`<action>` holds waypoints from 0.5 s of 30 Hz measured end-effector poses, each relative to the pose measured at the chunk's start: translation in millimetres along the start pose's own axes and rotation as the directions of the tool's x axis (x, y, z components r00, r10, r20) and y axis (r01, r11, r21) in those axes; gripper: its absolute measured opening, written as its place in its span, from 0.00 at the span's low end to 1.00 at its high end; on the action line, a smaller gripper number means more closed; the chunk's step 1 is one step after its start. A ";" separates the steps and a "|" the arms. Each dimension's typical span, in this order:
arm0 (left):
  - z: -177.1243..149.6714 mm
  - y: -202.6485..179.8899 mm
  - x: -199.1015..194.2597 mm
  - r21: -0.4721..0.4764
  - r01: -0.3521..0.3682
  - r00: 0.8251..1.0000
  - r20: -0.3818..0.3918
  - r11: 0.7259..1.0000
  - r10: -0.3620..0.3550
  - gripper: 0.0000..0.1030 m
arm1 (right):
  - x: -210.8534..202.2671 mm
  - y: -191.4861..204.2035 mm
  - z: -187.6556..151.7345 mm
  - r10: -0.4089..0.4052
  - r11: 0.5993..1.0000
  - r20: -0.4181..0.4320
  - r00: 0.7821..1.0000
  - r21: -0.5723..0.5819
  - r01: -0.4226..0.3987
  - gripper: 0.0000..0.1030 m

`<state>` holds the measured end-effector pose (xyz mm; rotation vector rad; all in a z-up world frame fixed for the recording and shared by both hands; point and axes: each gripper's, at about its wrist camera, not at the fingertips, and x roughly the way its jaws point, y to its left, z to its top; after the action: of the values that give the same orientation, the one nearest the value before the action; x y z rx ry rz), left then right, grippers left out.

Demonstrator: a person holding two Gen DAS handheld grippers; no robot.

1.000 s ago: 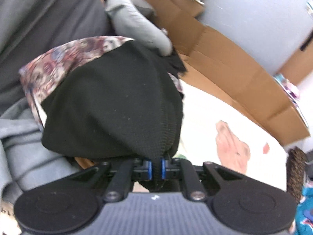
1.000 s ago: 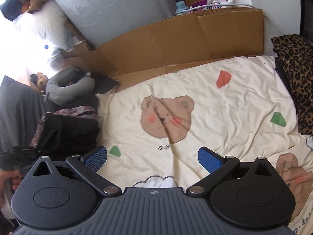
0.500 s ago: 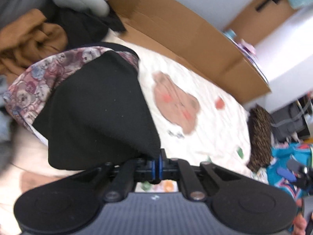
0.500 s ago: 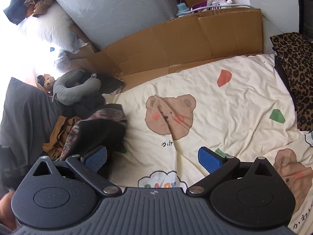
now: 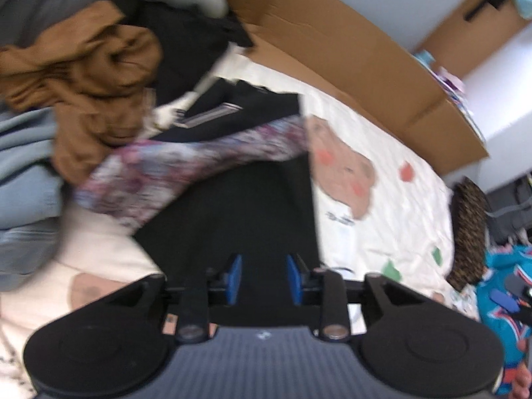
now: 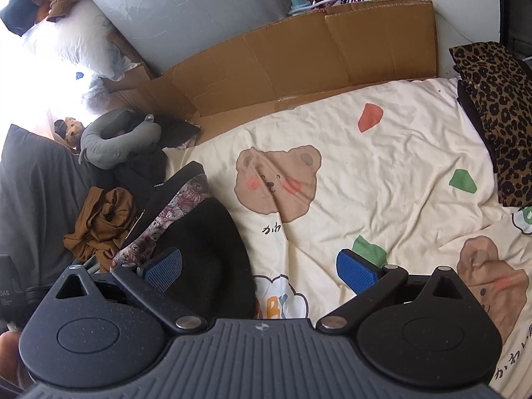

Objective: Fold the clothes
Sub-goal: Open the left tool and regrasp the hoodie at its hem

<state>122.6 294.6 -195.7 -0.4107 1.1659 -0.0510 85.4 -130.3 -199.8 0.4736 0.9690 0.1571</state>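
A black garment [image 5: 239, 206] with a floral lining [image 5: 186, 166] lies on the cream bear-print sheet [image 5: 365, 232]. My left gripper [image 5: 264, 277] hangs just over its near edge. The jaws are opening, with a clear gap between the blue pads. Black cloth shows in that gap, but the pads do not press on it. In the right wrist view the same black garment [image 6: 206, 249] lies at the left, its floral lining [image 6: 173, 212] turned up. My right gripper [image 6: 260, 271] stands wide open above the sheet [image 6: 382, 173], holding nothing.
A crumpled brown garment [image 6: 99, 219], a grey neck pillow [image 6: 109, 143] and dark clothes are piled at the left. A blue-grey cloth [image 5: 23, 166] lies beside them. Flattened cardboard [image 6: 299, 66] lines the far edge. Leopard-print fabric [image 6: 495, 106] lies at the right.
The left gripper carried the black garment off the pile to the sheet and then parted its jaws. The garment now lies spread out rather than hanging. The right gripper stayed still.
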 end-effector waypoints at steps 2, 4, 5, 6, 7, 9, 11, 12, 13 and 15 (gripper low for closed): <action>0.5 13.3 -2.3 -0.022 -0.024 1.000 0.016 0.999 0.024 0.40 | 1.6 0.3 -1.2 0.000 1.000 -0.004 1.000 -0.001 0.000 0.99; 0.7 25.0 -3.2 -0.039 -0.042 0.999 0.029 0.998 0.043 0.43 | 3.7 0.3 -3.0 -0.002 1.000 -0.009 1.000 -0.001 0.002 0.99; 1.4 30.2 -2.4 -0.046 -0.051 0.998 0.033 0.998 0.053 0.43 | 4.7 0.2 -3.9 -0.004 1.000 -0.012 1.000 -0.002 0.004 0.99; 1.9 34.7 -0.8 -0.052 -0.058 0.998 0.034 0.997 0.060 0.43 | 5.8 0.0 -5.0 -0.006 1.000 -0.015 1.000 -0.001 0.006 0.99; 1.1 39.4 1.8 -0.057 -0.062 0.997 0.035 0.996 0.064 0.43 | 6.9 -0.2 -6.2 -0.006 1.000 -0.019 1.000 -0.001 0.006 0.99; 0.1 47.2 9.3 -0.064 -0.068 0.997 0.034 0.996 0.070 0.43 | 9.3 -0.5 -9.1 -0.006 1.000 -0.025 1.000 -0.006 0.006 0.99; -0.6 54.0 18.5 -0.067 -0.073 0.997 0.032 0.995 0.075 0.44 | 12.7 -0.6 -11.0 -0.007 1.000 -0.036 0.999 -0.009 0.007 0.99; -0.9 56.7 24.0 -0.066 -0.076 0.996 0.033 0.995 0.078 0.44 | 14.3 -0.8 -11.9 -0.006 1.000 -0.041 0.999 -0.011 0.006 0.99; -1.3 59.4 30.3 -0.063 -0.079 0.996 0.034 0.995 0.082 0.44 | 15.8 -1.2 -13.1 -0.006 1.000 -0.044 0.999 -0.014 0.005 0.99; -1.9 65.1 45.1 -0.054 -0.087 0.995 0.034 0.995 0.089 0.45 | 18.7 -2.7 -15.8 -0.008 1.000 -0.048 0.999 -0.020 0.007 0.99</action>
<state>127.9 342.9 -258.2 -0.4051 1.1495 0.0638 82.7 -121.4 -222.6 0.4497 1.0152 0.1719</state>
